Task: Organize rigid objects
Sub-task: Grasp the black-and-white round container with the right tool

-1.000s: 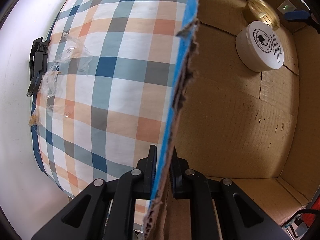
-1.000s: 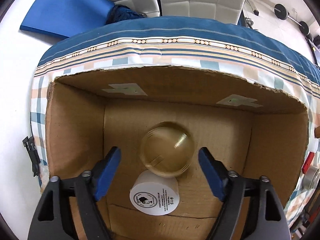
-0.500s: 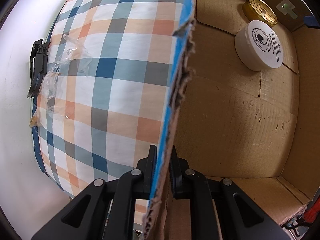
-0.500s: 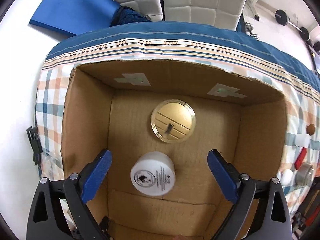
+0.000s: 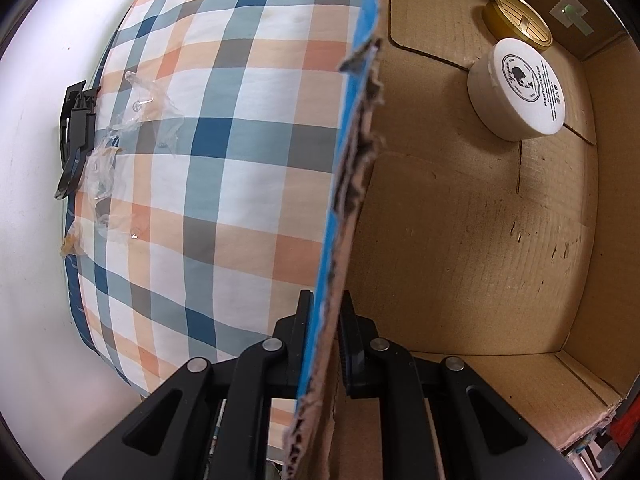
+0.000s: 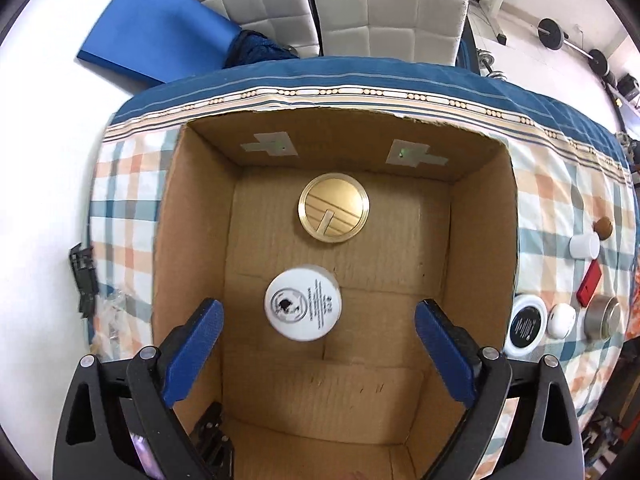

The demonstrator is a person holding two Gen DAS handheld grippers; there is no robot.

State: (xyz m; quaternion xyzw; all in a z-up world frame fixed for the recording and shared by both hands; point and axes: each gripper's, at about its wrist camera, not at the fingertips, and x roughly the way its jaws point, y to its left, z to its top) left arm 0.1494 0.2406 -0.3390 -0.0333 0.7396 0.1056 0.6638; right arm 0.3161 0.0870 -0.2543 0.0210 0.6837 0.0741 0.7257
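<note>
Cardboard box (image 6: 480, 240) holds white jar (image 6: 303, 307), gold tin (image 6: 333, 213); my left tongs (image 5: 325, 316) clamp box wall, my right tongs (image 6: 318, 334) gape above, empty.

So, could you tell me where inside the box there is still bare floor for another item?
In the cardboard box, the floor is bare between the white jar and the right wall, and along the near wall. The far middle holds the gold tin. The left gripper clamps the left wall.

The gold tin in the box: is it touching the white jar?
No: in the right wrist view the gold tin and the white jar stand apart, with bare cardboard floor of the box between them.
</note>
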